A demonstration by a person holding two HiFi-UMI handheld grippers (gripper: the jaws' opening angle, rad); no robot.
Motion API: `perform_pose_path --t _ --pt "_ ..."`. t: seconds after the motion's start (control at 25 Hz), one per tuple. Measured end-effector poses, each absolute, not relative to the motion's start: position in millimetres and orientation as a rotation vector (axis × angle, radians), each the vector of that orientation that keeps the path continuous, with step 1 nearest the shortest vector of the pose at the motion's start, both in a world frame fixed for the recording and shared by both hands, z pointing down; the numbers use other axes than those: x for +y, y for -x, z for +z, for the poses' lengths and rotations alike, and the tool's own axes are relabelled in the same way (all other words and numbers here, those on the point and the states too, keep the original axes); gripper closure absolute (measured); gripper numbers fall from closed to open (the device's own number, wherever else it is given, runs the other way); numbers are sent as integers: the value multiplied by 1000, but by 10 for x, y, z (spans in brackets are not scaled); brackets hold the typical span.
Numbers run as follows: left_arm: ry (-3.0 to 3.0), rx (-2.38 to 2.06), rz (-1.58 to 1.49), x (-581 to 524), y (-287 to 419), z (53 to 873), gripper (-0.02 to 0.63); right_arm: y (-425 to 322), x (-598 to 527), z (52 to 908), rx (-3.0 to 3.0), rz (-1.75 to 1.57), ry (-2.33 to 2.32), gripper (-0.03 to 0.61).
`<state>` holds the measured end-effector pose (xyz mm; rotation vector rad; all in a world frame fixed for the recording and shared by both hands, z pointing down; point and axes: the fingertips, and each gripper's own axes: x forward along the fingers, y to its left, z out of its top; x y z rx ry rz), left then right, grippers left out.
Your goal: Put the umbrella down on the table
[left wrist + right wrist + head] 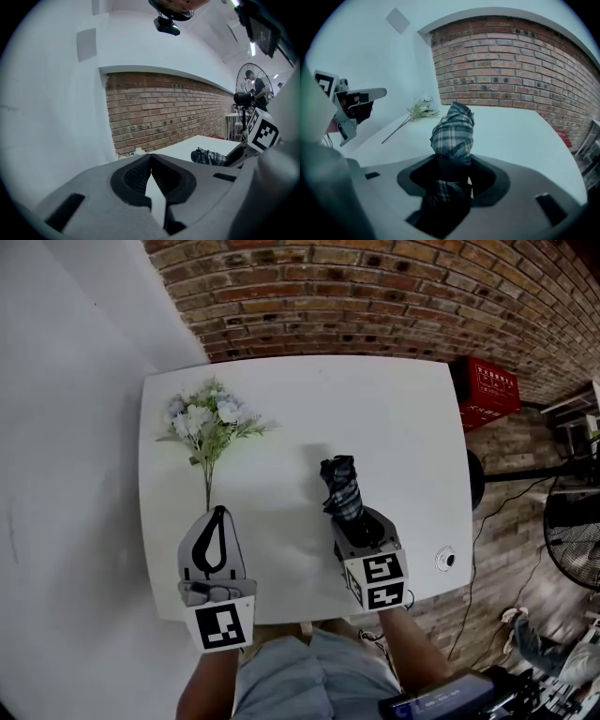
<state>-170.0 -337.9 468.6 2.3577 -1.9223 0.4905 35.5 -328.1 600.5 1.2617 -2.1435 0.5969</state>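
A folded plaid umbrella (340,487) sticks out forward from my right gripper (359,523), whose jaws are closed on its near end over the white table (394,418). In the right gripper view the umbrella (452,131) runs up from between the jaws, tip toward the brick wall. My left gripper (215,545) hovers at the table's near left edge, jaws together with nothing between them; in its own view the tips (150,161) meet. From there the umbrella (209,157) shows to the right.
A bunch of pale artificial flowers (208,423) lies at the table's far left, stem toward my left gripper. A small round white object (446,559) sits at the near right corner. A red crate (487,390) and a floor fan (572,526) stand right of the table.
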Motion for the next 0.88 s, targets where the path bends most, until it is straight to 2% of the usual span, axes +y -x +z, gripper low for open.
perform_pose_path --t 0.44,0.88 --pt "-2359 -1917 497 -3424 1685 4675 604 -347 -3310 6104 -2099 700 -1211 351" --pt "-2367 -1977 420 -3309 1647 4379 604 -269 -3322 5763 -2197 665 -1220 325"
